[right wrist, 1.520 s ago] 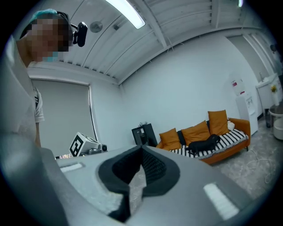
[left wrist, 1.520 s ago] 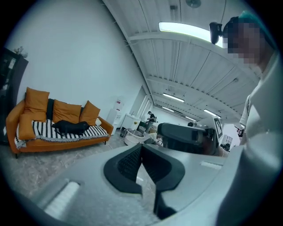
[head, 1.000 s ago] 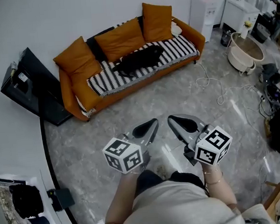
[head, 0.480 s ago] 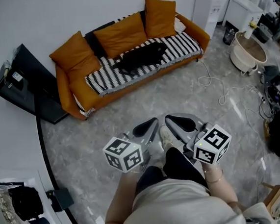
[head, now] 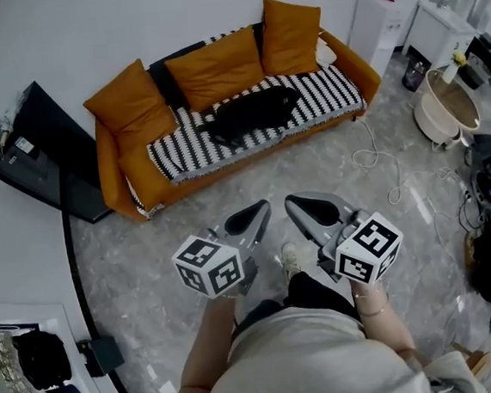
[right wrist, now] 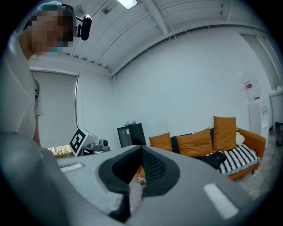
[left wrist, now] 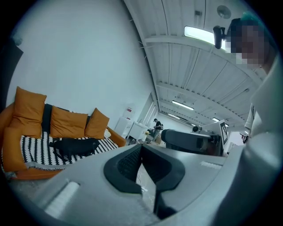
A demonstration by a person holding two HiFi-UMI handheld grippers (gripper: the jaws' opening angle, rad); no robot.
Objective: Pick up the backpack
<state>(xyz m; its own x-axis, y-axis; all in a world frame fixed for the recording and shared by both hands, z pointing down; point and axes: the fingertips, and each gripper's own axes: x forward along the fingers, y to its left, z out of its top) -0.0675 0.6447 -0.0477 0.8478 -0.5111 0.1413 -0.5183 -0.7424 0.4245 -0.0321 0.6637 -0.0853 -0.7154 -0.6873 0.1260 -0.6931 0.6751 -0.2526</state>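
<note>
While the backpack (head: 250, 113) lies flat on the sofa's (head: 110, 165) striped blanket (head: 332, 90), in front of three orange cushions (head: 215, 64), both grippers hang well apart from it over the grey floor (head: 148, 261). The left gripper (head: 264, 207) has its jaws pressed together with nothing between them. The right gripper (head: 290, 201), just beside it, is closed and empty too. Both point toward the sofa. A black cabinet (head: 39, 159) leans at the sofa's left end, and a white cable (head: 371, 153) trails on the floor near its right end.
</note>
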